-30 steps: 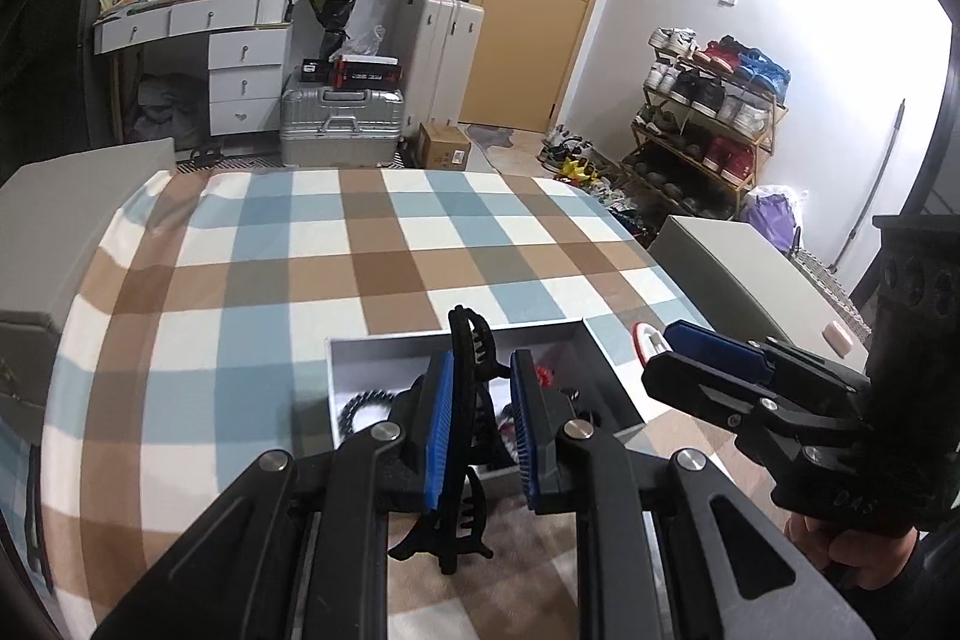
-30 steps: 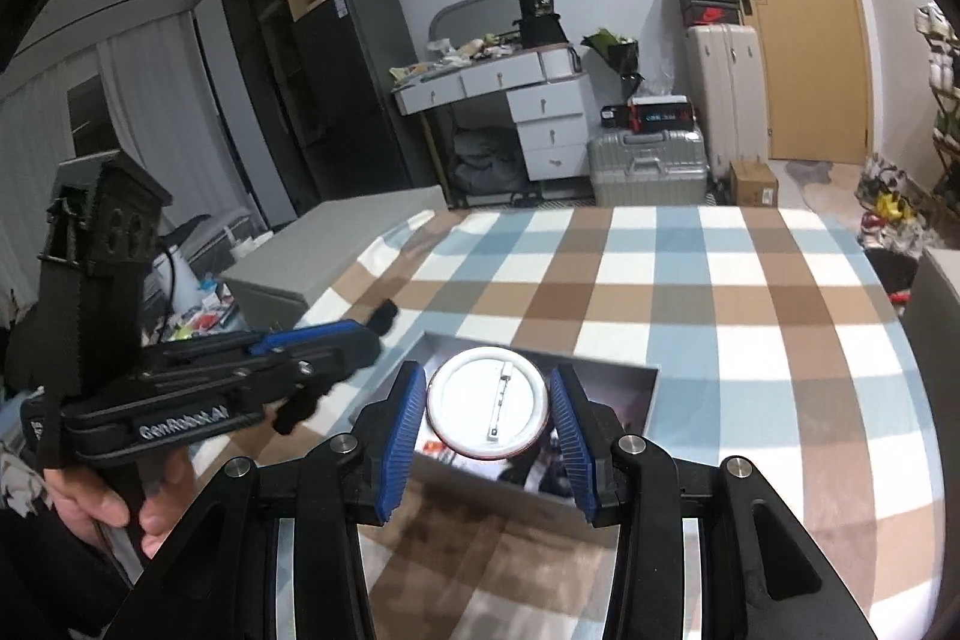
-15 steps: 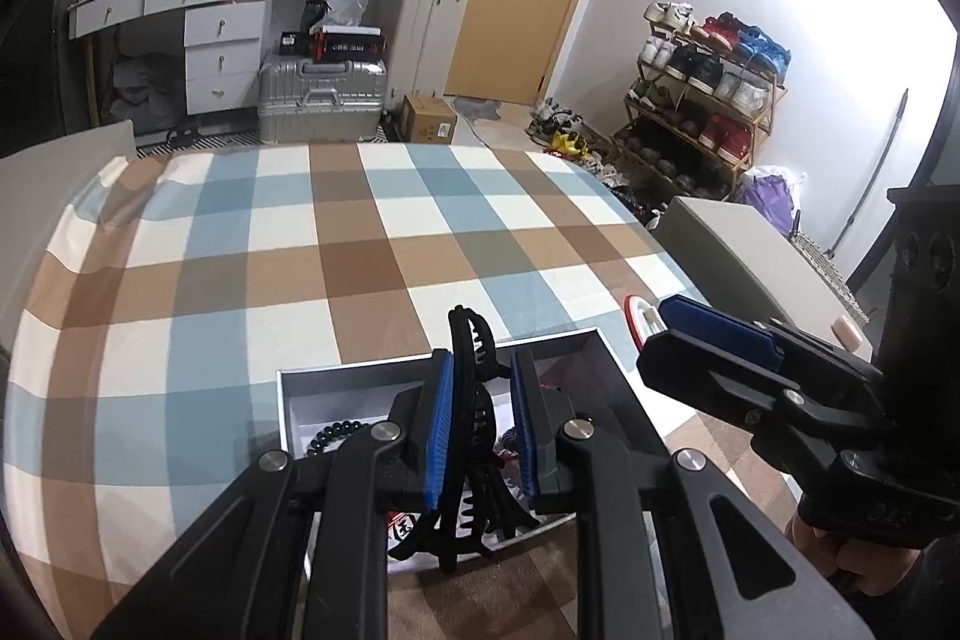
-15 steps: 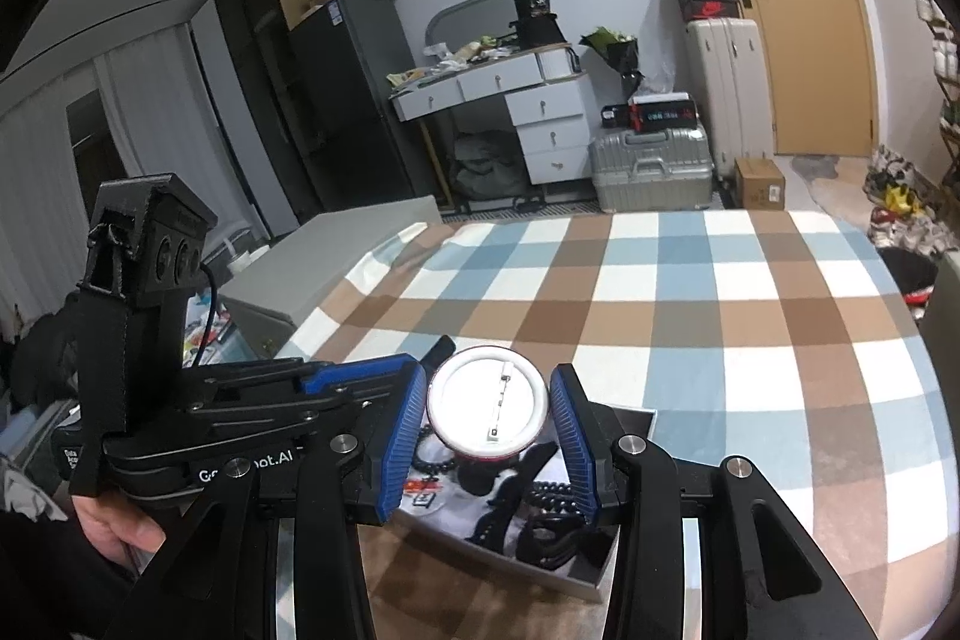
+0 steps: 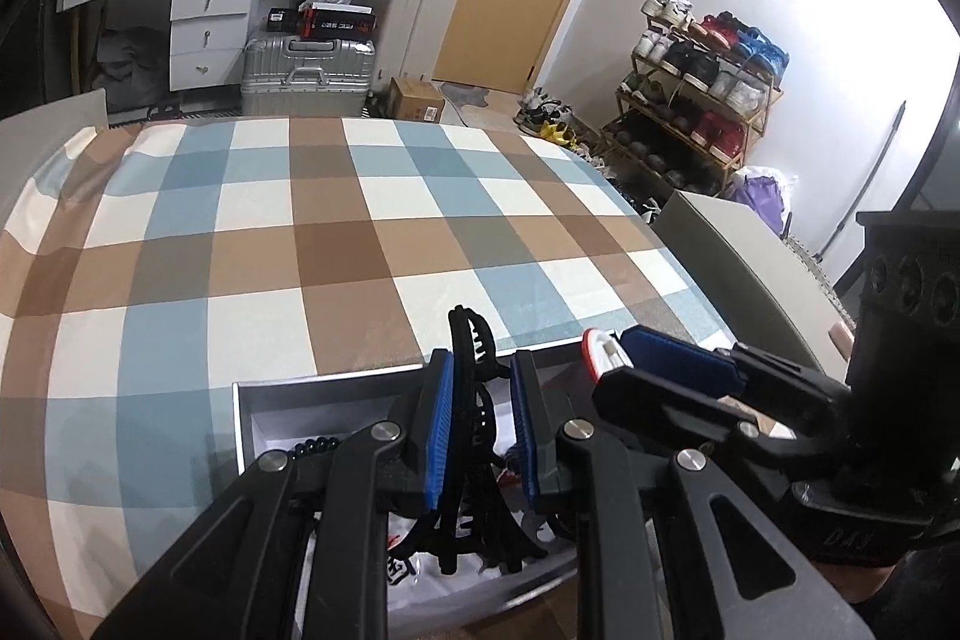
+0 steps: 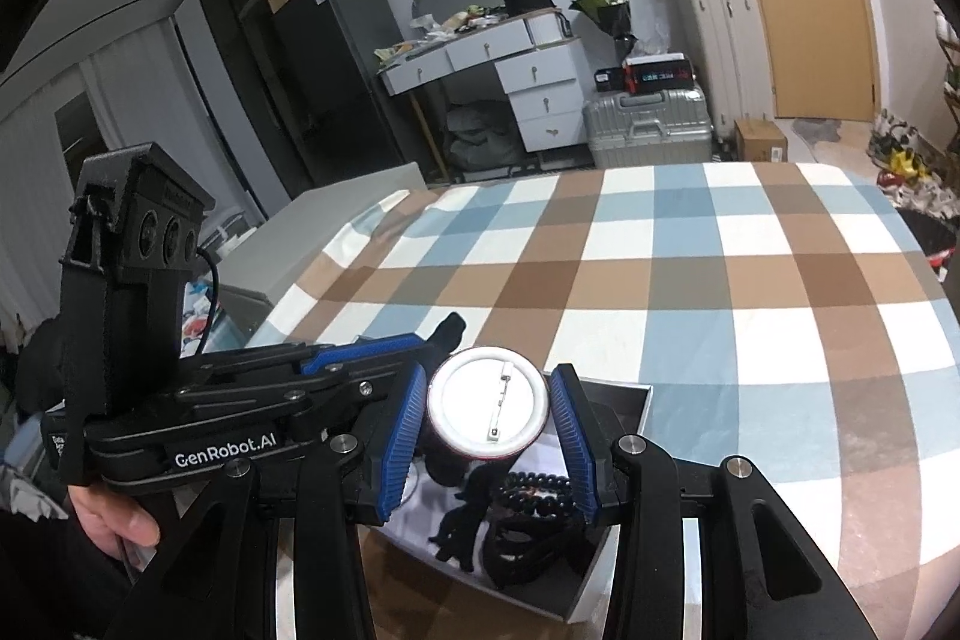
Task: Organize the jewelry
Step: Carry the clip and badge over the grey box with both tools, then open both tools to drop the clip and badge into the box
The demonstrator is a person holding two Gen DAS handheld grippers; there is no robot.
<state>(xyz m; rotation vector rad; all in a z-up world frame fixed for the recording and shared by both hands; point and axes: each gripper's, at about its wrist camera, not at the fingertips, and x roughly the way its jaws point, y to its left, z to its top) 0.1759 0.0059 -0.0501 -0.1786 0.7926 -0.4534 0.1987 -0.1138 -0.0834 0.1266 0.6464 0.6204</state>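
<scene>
Both hand-held grippers now lower over the box (image 5: 243, 421), left (image 5: 480, 418) grasping the claw clip (image 5: 471, 436), right (image 6: 489, 421) grasping the pin badge (image 6: 487, 412), beads (image 6: 531, 490) clear only in right view.

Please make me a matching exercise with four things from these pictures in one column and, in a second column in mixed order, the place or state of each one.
Things:
1. black hair claw
2. round pin badge
3. black bead bracelet
4. checked cloth

Places or states:
A. lies inside the white box
B. held in the right gripper
C. spread under the box
D. held in the left gripper

Pairs: 1-D, 2-B, 3-A, 4-C
</scene>
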